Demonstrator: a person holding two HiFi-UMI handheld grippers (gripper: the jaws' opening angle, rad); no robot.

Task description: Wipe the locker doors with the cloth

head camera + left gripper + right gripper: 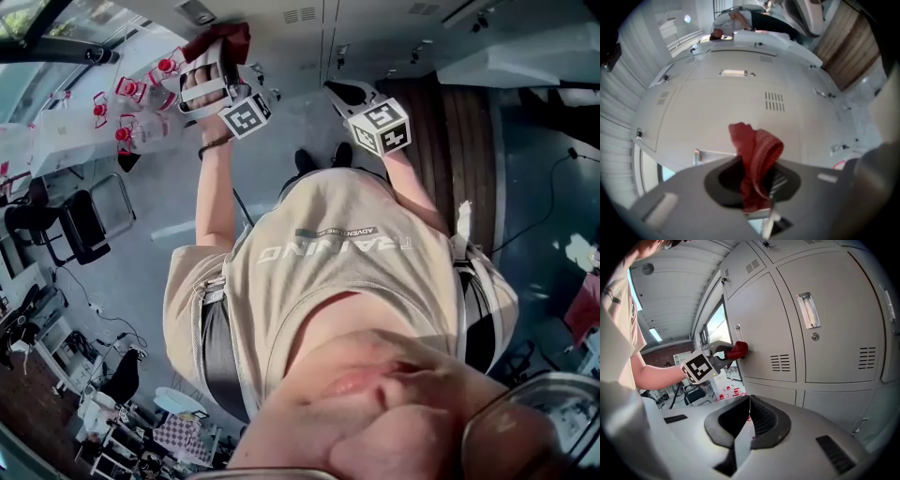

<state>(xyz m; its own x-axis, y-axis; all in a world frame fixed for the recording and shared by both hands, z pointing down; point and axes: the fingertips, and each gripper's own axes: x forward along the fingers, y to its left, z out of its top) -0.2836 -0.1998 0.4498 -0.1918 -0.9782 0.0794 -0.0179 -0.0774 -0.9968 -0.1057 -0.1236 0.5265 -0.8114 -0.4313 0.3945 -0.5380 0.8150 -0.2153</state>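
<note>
- Got the left gripper point(217, 52) up at arm's length, jaws clamped hard on the red cloth point(758, 150). Bunched wad poking out past the tips, tail squeezed in between.
- Pressing that cloth against a pale grey locker door point(761, 319), right at the door's left edge, just below a slim vertical handle point(738, 332). Looks like actual contact from the right gripper view, though can't swear to it.
- Holding the right gripper point(749, 404) off to the side, aimed at the lockers but not touching them. Jaws squeezed together, nothing in them.
- Can spot its marker cube point(381, 127) easily in the head view, with the forearm running back to a beige T-shirt point(347, 272).
- Next door over: a chrome recessed pull point(809, 310), a small round lock point(814, 336) just beneath it, and a block of vent slots point(867, 357) lower down near the right edge.
- Same kind of vent slots on the door getting wiped too, down near its bottom.
- More of the same in the left gripper view: nothing but pale locker fronts behind the cloth.
- Off to the left in the head view, a white table point(56, 141) with a bunch of clear red-capped bottles point(128, 94), plus a black chair point(82, 227) on the grey floor point(141, 281) near it.
</note>
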